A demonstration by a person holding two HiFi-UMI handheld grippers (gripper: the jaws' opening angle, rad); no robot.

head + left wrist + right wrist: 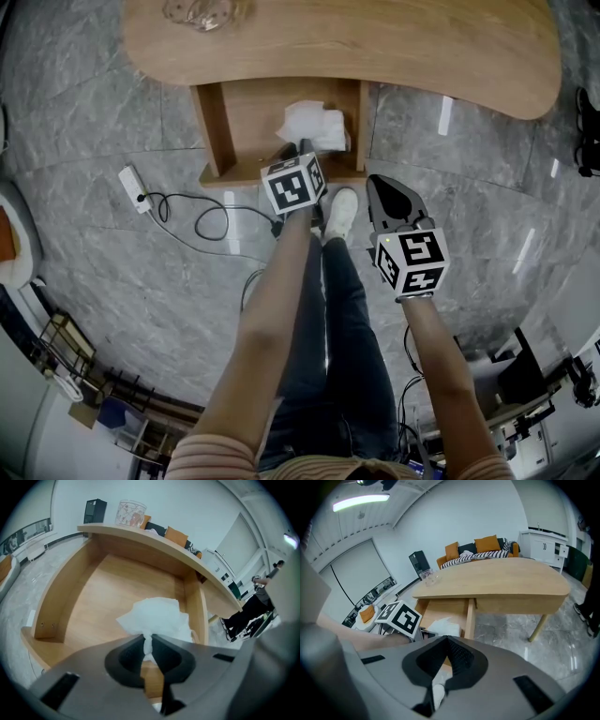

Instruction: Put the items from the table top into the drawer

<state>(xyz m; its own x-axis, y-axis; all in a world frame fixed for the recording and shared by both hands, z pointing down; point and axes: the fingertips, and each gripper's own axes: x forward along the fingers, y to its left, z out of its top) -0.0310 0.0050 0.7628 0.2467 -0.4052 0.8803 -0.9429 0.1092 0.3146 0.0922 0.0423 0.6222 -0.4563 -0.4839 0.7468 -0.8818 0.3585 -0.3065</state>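
At the far left of the head view, a white power strip (134, 187) lies on the grey marble floor (112, 103) with its black cable (202, 225) looped toward centre frame. Upper left of centre, a glass bowl (202, 11) stands on the wooden surface (375, 47) near its edge.

Below the surface, at upper centre, the drawer (214, 127) stands pulled out. The white tissue (314, 125) occupies its right-hand part, close to the right wall. Whether the tissue rests on the drawer floor cannot be determined.

The left gripper (305, 148) points steeply down into the drawer opening. Its own view shows the jaws clenched on a pinched fold of the tissue (157, 618), the rest of which billows ahead of the jaws over the drawer floor.

Just right of it, a white shoe (339, 214) stands on the floor.

Right of centre, the right gripper (373, 180) hangs over the floor, outside the drawer and beside its front right corner. Its own view shows the jaws pressed together with nothing between them.
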